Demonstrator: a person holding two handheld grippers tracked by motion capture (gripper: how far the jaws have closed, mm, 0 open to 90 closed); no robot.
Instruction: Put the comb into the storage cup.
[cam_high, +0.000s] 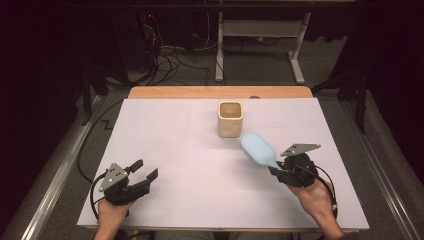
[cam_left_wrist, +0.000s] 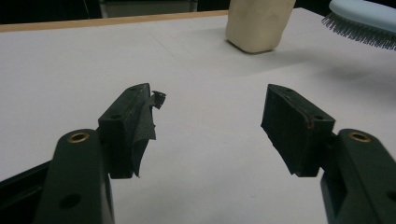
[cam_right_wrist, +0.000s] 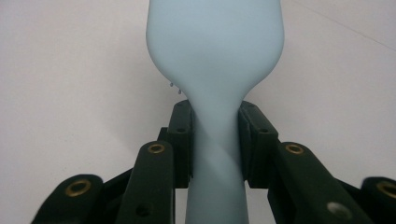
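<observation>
Over desk (cam_high: 165, 125) | right gripper (cam_high: 281, 172) jaws clamp hairbrush (cam_high: 257, 149) handle; left gripper (cam_high: 142, 172) jaws spread, empty | risk: brush head may tip nearby cup (cam_high: 230, 119).

Here's the desk (cam_high: 165, 140), a broad white sheet covering nearly all of its top, with a strip of bare wood showing along the far edge. Standing on the white, toward the far middle, is a cream square cup (cam_high: 230, 119), upright, mouth open to the ceiling. In the left gripper view that cup (cam_left_wrist: 259, 23) sits squarely on the surface, throwing a soft shadow. The white surface around it lies flat and smooth, with faint crease lines.
</observation>
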